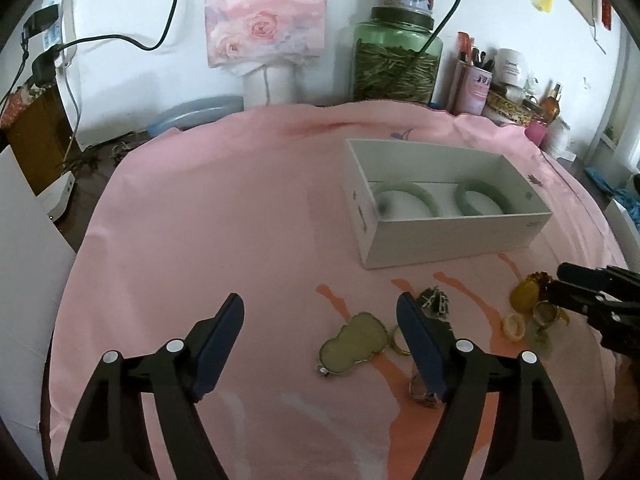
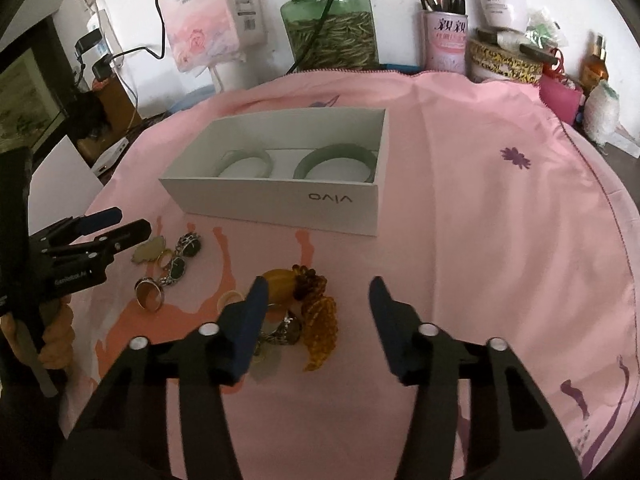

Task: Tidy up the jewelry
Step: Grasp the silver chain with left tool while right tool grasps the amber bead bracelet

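A white box (image 1: 456, 236) (image 2: 280, 204) sits on the pink cloth and holds two pale green bangles (image 1: 408, 196) (image 2: 334, 160). My left gripper (image 1: 320, 320) is open above the cloth, with a gourd-shaped yellow pendant (image 1: 354, 340) (image 2: 149, 251) between its fingers and rings (image 1: 420, 390) by its right finger. My right gripper (image 2: 318, 300) is open and empty just above an amber bead piece (image 2: 316, 316) and a ring pile (image 2: 280, 332). It also shows at the left wrist view's right edge (image 1: 560, 284). Dark stone jewellery (image 2: 182, 258) lies near the pendant.
A green glass jar (image 1: 396, 60) (image 2: 332, 28), a tissue pack (image 1: 264, 12), a pink pen cup (image 2: 444, 38), bottles and black cables stand along the back wall. A white board (image 1: 24, 280) stands at the left. The cloth's edge curves round on the right (image 2: 600, 184).
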